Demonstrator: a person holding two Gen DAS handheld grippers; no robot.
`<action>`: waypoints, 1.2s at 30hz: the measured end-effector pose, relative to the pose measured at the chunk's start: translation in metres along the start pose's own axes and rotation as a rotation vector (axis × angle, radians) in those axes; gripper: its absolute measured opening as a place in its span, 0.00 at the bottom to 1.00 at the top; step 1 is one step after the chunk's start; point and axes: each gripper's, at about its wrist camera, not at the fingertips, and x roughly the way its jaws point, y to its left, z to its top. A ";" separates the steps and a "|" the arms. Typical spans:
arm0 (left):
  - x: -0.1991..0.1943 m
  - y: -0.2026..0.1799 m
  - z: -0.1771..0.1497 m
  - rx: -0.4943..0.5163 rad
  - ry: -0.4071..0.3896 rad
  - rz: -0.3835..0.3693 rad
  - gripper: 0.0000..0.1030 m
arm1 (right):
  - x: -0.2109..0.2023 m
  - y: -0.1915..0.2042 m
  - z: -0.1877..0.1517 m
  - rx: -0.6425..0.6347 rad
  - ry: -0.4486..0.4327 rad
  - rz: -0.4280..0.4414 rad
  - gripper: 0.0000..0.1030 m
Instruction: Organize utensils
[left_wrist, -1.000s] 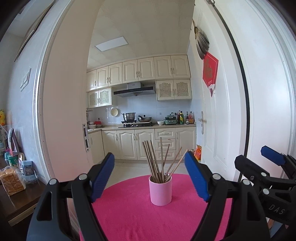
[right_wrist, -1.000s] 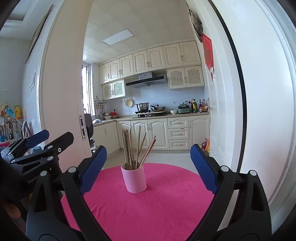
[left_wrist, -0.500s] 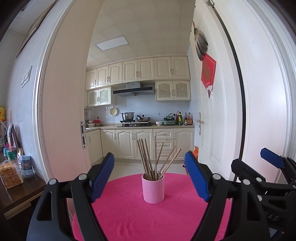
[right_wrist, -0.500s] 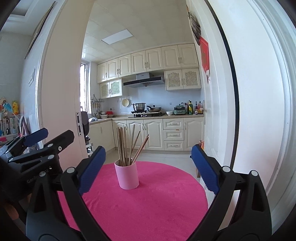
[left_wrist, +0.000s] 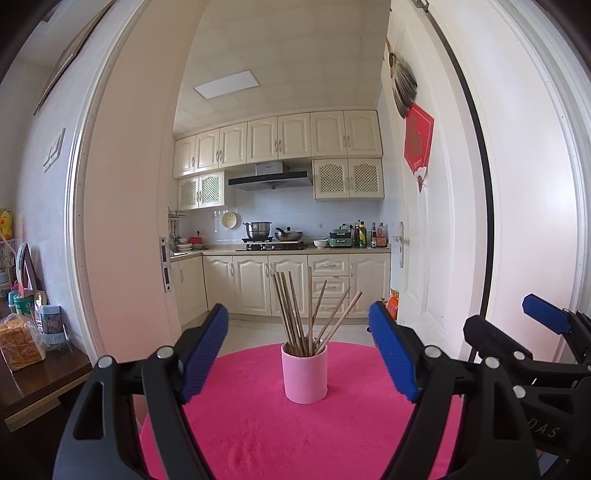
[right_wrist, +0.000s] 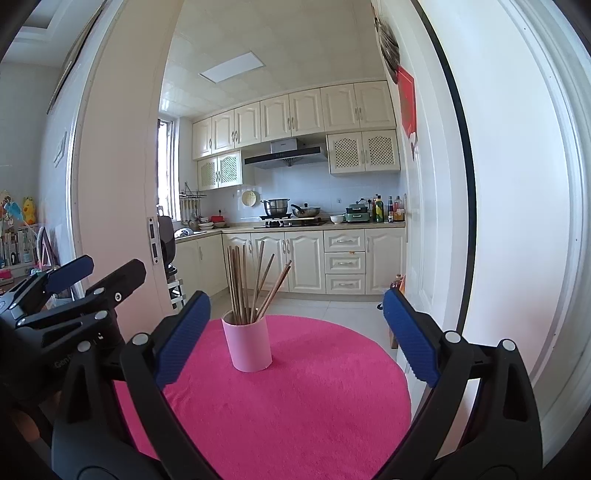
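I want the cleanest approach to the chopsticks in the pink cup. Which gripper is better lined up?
Probably the left gripper: open, with the pink cup and chopsticks centred between its fingers. For the right gripper, also open, the cup sits off toward its left finger.

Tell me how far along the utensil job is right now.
Done, by the look of it: a bundle of chopsticks stands in the pink cup on the pink table. In hand: nothing; the left claw and right claw are both open and empty, short of the cup. Left: no loose utensils show, so I cannot tell what remains.
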 end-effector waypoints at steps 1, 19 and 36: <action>0.000 0.000 0.000 0.001 -0.001 0.001 0.75 | 0.001 0.000 0.000 0.002 0.001 0.001 0.90; 0.005 -0.002 -0.006 -0.003 0.002 0.006 0.75 | 0.009 -0.006 -0.003 0.009 0.022 0.006 0.90; 0.007 -0.002 -0.005 -0.005 0.006 0.006 0.75 | 0.011 -0.006 -0.002 0.007 0.027 0.011 0.90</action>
